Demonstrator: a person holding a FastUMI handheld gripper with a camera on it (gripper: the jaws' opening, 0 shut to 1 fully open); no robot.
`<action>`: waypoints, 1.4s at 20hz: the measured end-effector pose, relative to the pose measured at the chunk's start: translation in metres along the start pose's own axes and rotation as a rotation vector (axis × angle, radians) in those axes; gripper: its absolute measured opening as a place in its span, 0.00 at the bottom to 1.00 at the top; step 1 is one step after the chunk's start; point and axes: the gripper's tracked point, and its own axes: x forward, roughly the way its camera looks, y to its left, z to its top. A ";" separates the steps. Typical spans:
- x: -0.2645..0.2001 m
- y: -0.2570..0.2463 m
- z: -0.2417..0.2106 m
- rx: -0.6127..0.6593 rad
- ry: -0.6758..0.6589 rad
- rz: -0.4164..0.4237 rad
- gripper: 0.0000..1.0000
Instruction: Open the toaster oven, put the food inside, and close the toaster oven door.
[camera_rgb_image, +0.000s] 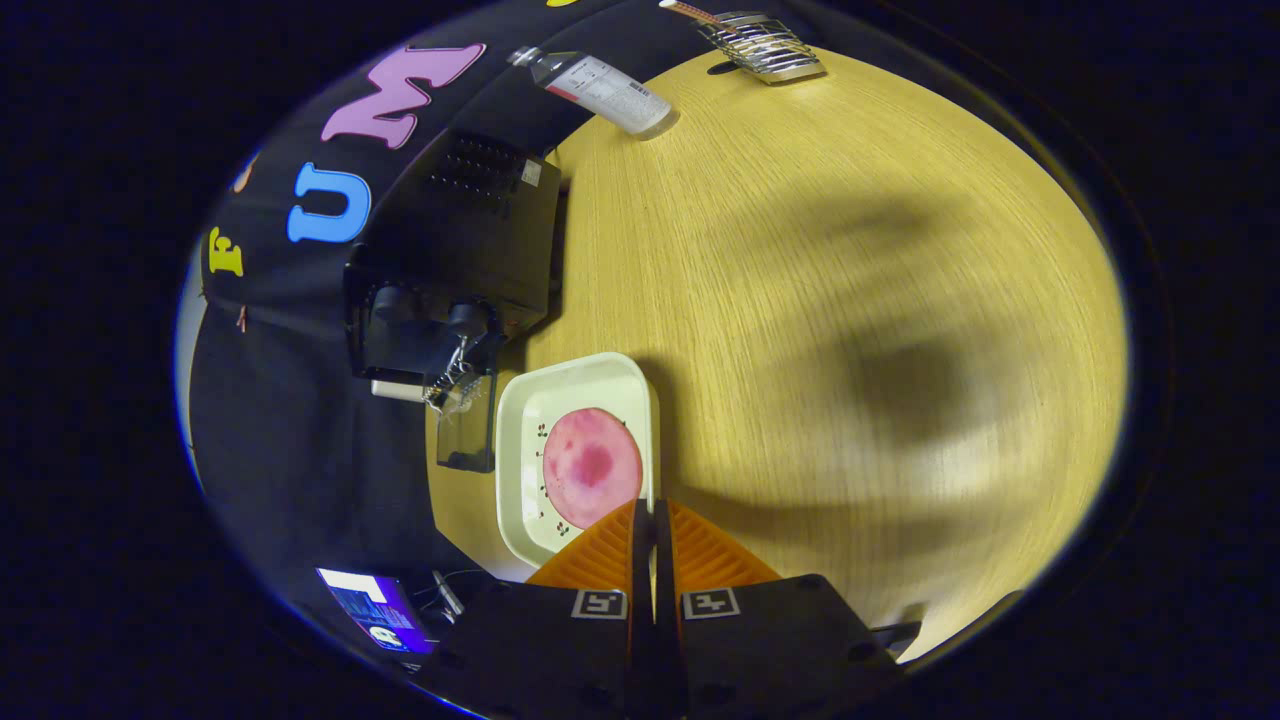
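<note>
A white square plate (515, 400) carries a round pink slice of food (590, 467). My gripper (652, 505) is shut on the plate's rim at the edge nearest me, and the rim runs straight in between the two fingertips. Just beyond the plate stands the black toaster oven (470, 240) with its knobs facing the plate. Its glass door (466, 432) hangs open, and a wire rack pokes out at the opening. The oven's inside is hidden from here.
The wooden table (850, 250) stretches wide beside the plate, crossed by large shadows. A plastic bottle (600, 88) lies on its side at the far edge. A metal rack (765, 45) sits farther along. A lit screen (375, 610) glows below the table edge.
</note>
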 end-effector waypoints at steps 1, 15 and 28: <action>-0.001 0.003 -0.001 0.016 -0.009 0.010 0.06; 0.004 0.106 -0.037 0.096 -0.091 -0.037 0.05; 0.092 0.216 -0.020 0.258 -0.244 -0.080 0.05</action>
